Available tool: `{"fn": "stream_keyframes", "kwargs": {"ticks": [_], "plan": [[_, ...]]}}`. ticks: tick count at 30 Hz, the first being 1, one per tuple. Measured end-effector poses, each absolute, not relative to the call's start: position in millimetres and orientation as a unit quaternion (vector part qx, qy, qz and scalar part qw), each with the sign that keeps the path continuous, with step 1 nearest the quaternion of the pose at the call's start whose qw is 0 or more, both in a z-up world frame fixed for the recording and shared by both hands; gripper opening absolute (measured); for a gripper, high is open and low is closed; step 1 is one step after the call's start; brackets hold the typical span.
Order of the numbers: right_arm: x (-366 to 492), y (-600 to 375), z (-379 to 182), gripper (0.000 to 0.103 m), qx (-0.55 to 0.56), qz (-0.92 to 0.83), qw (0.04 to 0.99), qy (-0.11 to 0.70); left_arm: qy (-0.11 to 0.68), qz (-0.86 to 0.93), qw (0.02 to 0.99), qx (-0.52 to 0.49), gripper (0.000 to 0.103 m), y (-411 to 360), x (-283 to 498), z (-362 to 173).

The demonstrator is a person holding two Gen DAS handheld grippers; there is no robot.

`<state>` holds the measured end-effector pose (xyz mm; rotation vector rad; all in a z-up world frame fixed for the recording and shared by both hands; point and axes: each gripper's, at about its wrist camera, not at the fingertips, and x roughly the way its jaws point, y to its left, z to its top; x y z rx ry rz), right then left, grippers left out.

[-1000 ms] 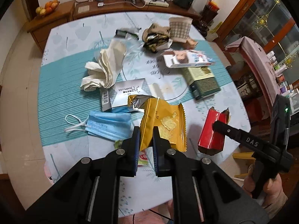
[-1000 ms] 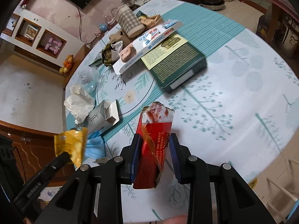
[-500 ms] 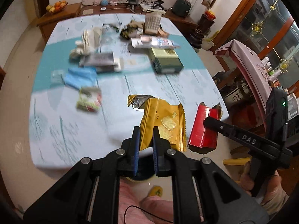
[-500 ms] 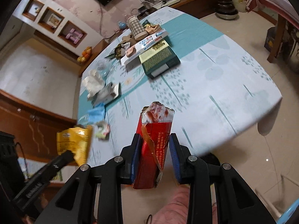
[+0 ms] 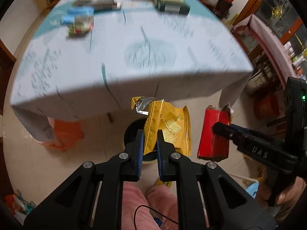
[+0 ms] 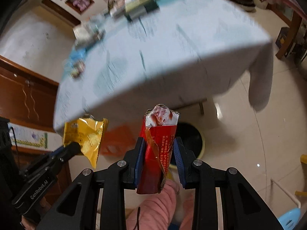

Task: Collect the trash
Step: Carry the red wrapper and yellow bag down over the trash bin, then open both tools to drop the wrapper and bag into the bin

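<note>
A: What's below the worktop (image 5: 134,57)?
B: A black bin (image 6: 190,136), beside an orange stool (image 5: 65,132).
A: Jaws?
B: Left gripper (image 5: 150,141) clamps a yellow wrapper (image 5: 168,126); right gripper (image 6: 157,151), marked "DAS", clamps a red packet (image 6: 159,145) above the bin.

A yellow-gold wrapper (image 5: 173,128) printed with pale crackers, a glossy red packet (image 6: 159,153) with gold lettering, pale blue leaf-patterned cloth on the counter (image 5: 134,57), pink trousers (image 5: 134,201).

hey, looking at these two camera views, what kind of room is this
Most likely a dining or living room in a home. A table under a pale patterned cloth holds scattered packaging, wooden cabinets line the wall, and a dark-lined waste bin stands on the tiled floor.
</note>
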<state>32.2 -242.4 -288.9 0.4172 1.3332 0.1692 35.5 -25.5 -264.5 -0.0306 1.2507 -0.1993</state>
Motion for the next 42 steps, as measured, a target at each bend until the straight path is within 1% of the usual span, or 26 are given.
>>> {"fn": "stream_keyframes", "kwargs": {"ticks": [8, 11, 12, 13, 14, 15, 16, 17, 18, 19, 21, 25, 30, 37, 42], "plan": [[22.1, -229.4, -427.0, 0.032, 0.185, 0.076, 0.733, 0.649, 0.598, -0.1, 0.795, 0.01, 0.01, -30.4, 35.1, -375.4], [24.0, -226.3, -468.9, 0.035, 0.175, 0.064, 0.728, 0.659, 0.6, -0.103, 0.793, 0.017, 0.01, -33.2, 34.4, -415.1], [23.9, -227.0, -485.5, 0.038, 0.176, 0.06, 0.728, 0.66, 0.602, -0.105, 0.792, 0.017, 0.01, -34.0, 34.4, -428.0], [24.1, -226.5, -495.8, 0.039, 0.176, 0.055, 0.727, 0.661, 0.603, -0.106, 0.79, 0.013, 0.014, -33.7, 34.5, -438.8], [24.1, -227.3, -508.4, 0.041, 0.181, 0.05, 0.724, 0.664, 0.605, -0.105, 0.789, 0.011, 0.016, -33.6, 34.6, -447.6], [24.5, -229.6, -518.5, 0.047, 0.189, 0.046, 0.72, 0.666, 0.605, -0.101, 0.789, 0.014, 0.022, -33.7, 36.5, -455.1], [25.3, -232.2, -526.6, 0.056, 0.198, 0.041, 0.719, 0.665, 0.605, -0.098, 0.79, 0.016, 0.035, -33.4, 37.1, -460.9], [26.6, -232.8, -532.5, 0.06, 0.206, 0.036, 0.719, 0.663, 0.603, -0.095, 0.792, 0.017, 0.043, -33.4, 36.8, -466.3], [27.1, -235.4, -537.1, 0.067, 0.212, 0.031, 0.72, 0.66, 0.602, -0.094, 0.793, 0.016, 0.058, -32.0, 36.6, -470.5], [29.4, -235.7, -540.9, 0.072, 0.217, 0.028, 0.722, 0.657, 0.6, -0.094, 0.794, 0.013, 0.068, -30.8, 37.0, -473.2], [34.6, -236.5, -543.9, 0.075, 0.223, 0.028, 0.726, 0.65, 0.602, -0.094, 0.793, 0.004, 0.073, -27.0, 39.8, -478.0], [40.0, -234.8, -544.3, 0.076, 0.222, 0.02, 0.726, 0.65, 0.606, -0.09, 0.79, 0.005, 0.075, -22.2, 47.4, -481.4], [40.6, -232.5, -525.9, 0.076, 0.221, 0.012, 0.731, 0.646, 0.603, -0.093, 0.792, 0.007, 0.075, -18.9, 51.7, -467.0], [36.4, -230.4, -480.1, 0.076, 0.22, 0.012, 0.735, 0.641, 0.6, -0.1, 0.794, 0.005, 0.076, -15.6, 48.2, -426.2], [33.0, -229.3, -434.1, 0.076, 0.215, 0.018, 0.74, 0.637, 0.592, -0.097, 0.8, -0.01, 0.076, -8.7, 42.1, -379.5]]}}
